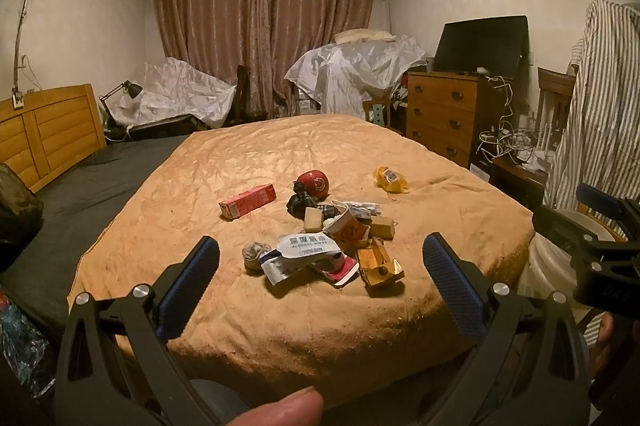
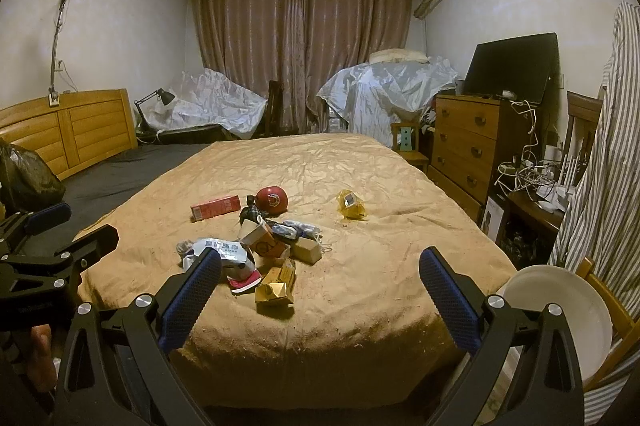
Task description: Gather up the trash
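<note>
While both tongs [image 1: 320, 276] gape, trash pile [image 1: 336, 246] ahead, untouched

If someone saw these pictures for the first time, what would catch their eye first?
Probably the heap of trash near the foot of the tan bedspread, with a red box and a yellow wrapper lying apart. Both the left gripper and the right gripper hang open before it, and a white bucket waits at the right.

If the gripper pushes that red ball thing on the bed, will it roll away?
Probably a little. The red round object looks smooth and rounded, so a push would likely roll it. The crinkly bedspread and the dark checked bundle touching it may stop it soon. Its curve might slip from flat fingers.
</note>
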{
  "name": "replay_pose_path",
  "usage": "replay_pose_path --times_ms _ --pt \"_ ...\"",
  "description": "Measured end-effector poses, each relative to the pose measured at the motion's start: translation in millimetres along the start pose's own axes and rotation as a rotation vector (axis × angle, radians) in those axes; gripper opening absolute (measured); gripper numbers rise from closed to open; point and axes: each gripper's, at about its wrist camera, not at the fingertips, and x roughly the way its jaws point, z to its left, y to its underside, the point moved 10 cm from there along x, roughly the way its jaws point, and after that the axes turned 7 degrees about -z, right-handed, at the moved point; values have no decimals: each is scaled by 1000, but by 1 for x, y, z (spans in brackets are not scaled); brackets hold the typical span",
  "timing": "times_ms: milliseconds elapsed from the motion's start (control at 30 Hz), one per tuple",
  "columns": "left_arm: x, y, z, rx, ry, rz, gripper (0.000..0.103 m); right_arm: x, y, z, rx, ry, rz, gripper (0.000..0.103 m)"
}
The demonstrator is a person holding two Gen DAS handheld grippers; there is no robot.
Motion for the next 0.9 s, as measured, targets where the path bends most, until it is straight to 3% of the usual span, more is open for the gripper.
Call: replay_pose_path --times_ms 700,900 --pt "2 -1 0 1 -1 7 98 0 0 -1 0 1 2 99" --pt "7 17 -1 2 -2 10 98 0 1 -1 -1 0 3 99"
